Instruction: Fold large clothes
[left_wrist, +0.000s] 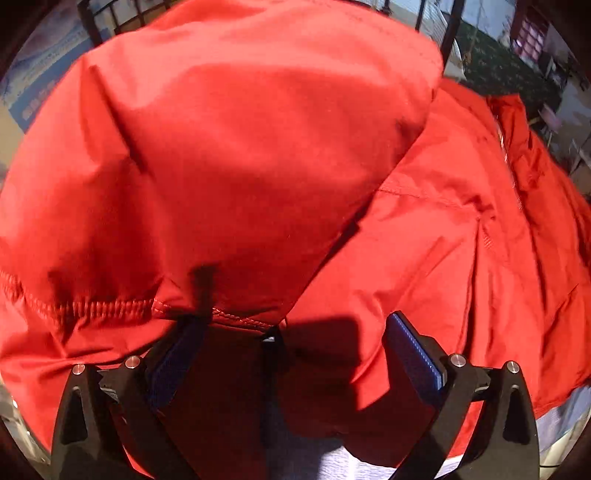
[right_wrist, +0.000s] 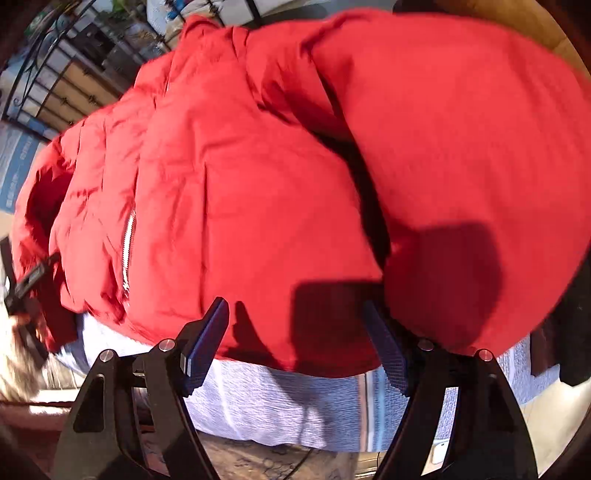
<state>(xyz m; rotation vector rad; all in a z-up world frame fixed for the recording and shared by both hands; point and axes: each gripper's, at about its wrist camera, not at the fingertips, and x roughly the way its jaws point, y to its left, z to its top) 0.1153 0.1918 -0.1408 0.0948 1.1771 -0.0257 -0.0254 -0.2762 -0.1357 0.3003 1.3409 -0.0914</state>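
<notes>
A big red padded jacket (left_wrist: 258, 147) fills the left wrist view. One sleeve lies folded across its body, and the stitched cuff (left_wrist: 110, 306) drapes over the tip of my left gripper's left finger (left_wrist: 173, 358). My left gripper (left_wrist: 295, 339) points down at the jacket with its jaws wide apart and nothing pinched. In the right wrist view the jacket (right_wrist: 240, 184) lies spread out with its silver zipper (right_wrist: 127, 251) at the left and a folded sleeve (right_wrist: 461, 147) at the right. My right gripper (right_wrist: 295, 332) hangs open over the jacket's near edge and holds nothing.
A light blue textured cloth (right_wrist: 277, 406) covers the surface under the jacket and ends near my right gripper. Black metal railings (right_wrist: 55, 74) stand beyond the jacket. A blurred black object (right_wrist: 26, 284) shows at the jacket's left end. Patterned floor (right_wrist: 258, 461) lies below.
</notes>
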